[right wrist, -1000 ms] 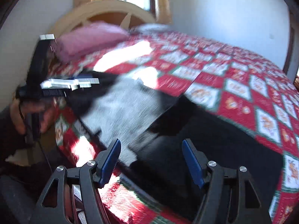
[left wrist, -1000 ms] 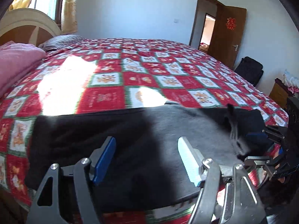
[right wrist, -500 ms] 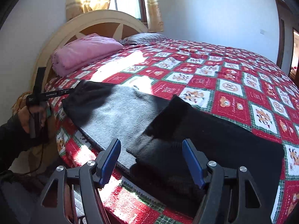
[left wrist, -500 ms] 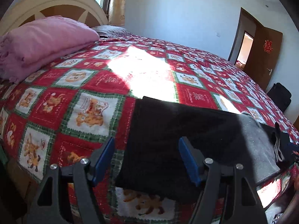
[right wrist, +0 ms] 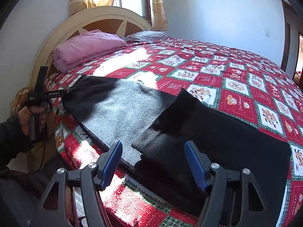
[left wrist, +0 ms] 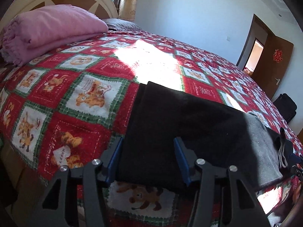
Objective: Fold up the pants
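Observation:
Dark grey pants (right wrist: 123, 109) lie lengthwise along the near edge of the bed, with a black part (right wrist: 227, 136) to the right and one flap folded back over the middle. In the left wrist view the end of the pants (left wrist: 170, 117) lies flat between the blue pads of my left gripper (left wrist: 148, 151). Its jaws are closing, and the pads do not visibly press the cloth. The right wrist view shows that gripper (right wrist: 65, 92) at the pants' left end, held by a hand (right wrist: 32, 117). My right gripper (right wrist: 153, 151) hangs open over the folded middle near the bed's edge.
The bed has a red, white and green patchwork quilt (left wrist: 75, 87). A folded pink blanket (left wrist: 51, 28) and a striped pillow (right wrist: 149, 35) lie by the cream headboard (right wrist: 98, 17). A brown door (left wrist: 274, 60) and a black bag (left wrist: 286, 106) are beyond the bed's far corner.
The left gripper has swung from over the middle of the pants to their left end, and its jaws stand narrower. The right gripper has hardly moved.

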The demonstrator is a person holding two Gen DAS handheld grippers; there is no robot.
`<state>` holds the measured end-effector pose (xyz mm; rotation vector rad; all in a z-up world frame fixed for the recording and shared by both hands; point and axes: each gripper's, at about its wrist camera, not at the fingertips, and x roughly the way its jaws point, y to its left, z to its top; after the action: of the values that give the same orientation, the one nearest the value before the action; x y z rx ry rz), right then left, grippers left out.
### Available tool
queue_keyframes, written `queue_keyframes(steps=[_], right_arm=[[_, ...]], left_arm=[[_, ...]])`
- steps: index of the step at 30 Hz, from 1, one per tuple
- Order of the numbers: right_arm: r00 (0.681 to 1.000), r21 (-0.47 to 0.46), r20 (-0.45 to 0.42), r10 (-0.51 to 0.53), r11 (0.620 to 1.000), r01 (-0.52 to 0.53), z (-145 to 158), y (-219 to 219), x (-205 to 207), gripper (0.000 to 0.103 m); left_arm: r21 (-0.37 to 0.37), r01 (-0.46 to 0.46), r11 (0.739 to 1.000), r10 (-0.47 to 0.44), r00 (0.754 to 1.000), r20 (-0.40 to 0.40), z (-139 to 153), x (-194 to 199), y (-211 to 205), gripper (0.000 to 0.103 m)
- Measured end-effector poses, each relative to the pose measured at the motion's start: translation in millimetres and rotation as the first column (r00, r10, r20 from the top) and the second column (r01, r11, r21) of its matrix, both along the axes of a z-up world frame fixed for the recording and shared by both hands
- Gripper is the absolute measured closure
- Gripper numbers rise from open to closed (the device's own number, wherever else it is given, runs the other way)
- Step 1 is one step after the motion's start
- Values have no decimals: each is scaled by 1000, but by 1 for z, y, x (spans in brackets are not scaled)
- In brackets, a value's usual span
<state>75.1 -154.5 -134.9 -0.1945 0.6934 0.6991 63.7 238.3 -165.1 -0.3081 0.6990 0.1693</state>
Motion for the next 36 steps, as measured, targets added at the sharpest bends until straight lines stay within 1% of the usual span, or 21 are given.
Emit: queue_keyframes(steps=[2,3,4,6,7,8,10,11,14,16,17,19,20,23,25,28,31,36], right_arm=[[1000,0,-5,-4,1000,4,-2,0,1,34],[1000,0,-9,-6,1000,6,-3,0,2,34],[1000,-1,-11,-7,1000,7,-4,0,2,34],[1000,-3,-14,-7,1000,7,-5,0,2,34],[1000,-5,-13,-6,1000,6,-6,1,1,34],[1000,-6,-11,-5,1000,5,-6,1,1,34],[1000,-6,-4,-4,1000,4,-6,1,0,34],[1000,-5,-3,-5,1000,5,-5,2,-1,34],[1000,-20,-22,-10,1000,10,-11,2,3,34],[999,-46,-29,-18,999,17,-17,4,5,34],[999,-50,-27,-20,999,19,-19,4,5,34],[1000,-47,-23,-21,999,19,-17,4,4,34],[1000,-38,-19,-20,999,19,-14,3,3,34],[1000,-18,0,-28,999,28,-7,-1,1,34],[999,-6,0,-38,999,38,-4,-5,2,34],[998,2,0,-67,998,67,1,-11,4,34],[995,16,0,-102,995,102,7,-20,6,34],[987,54,-7,-159,986,159,19,-40,9,34]], left_arm=[[0,8,1000,-8,1000,0,-1,1,1,47],[1,18,1000,-18,1000,-2,-2,3,3,43],[-3,22,1000,-22,1000,6,-3,3,5,43],[-38,27,999,-26,999,27,-6,1,10,42],[-35,35,999,-34,999,30,-6,1,10,42],[-33,49,998,-48,998,32,-5,1,10,45],[-47,80,996,-78,996,44,-1,0,11,56],[-63,97,993,-94,994,55,1,-1,11,63],[-85,94,992,-89,994,57,-2,0,13,64],[-76,106,991,-102,993,60,-4,1,12,63],[-84,110,990,-105,993,62,-4,0,13,63],[-122,125,985,-116,990,75,-1,-2,16,68],[-135,141,981,-130,988,86,0,-3,16,74],[-130,157,979,-142,983,116,7,-5,13,75],[-165,165,972,-141,979,150,12,-8,16,76],[-192,184,964,-146,970,195,22,-12,16,76],[-235,215,948,-156,956,248,32,-15,16,76],[-214,264,941,-192,933,306,56,-16,-1,76]])
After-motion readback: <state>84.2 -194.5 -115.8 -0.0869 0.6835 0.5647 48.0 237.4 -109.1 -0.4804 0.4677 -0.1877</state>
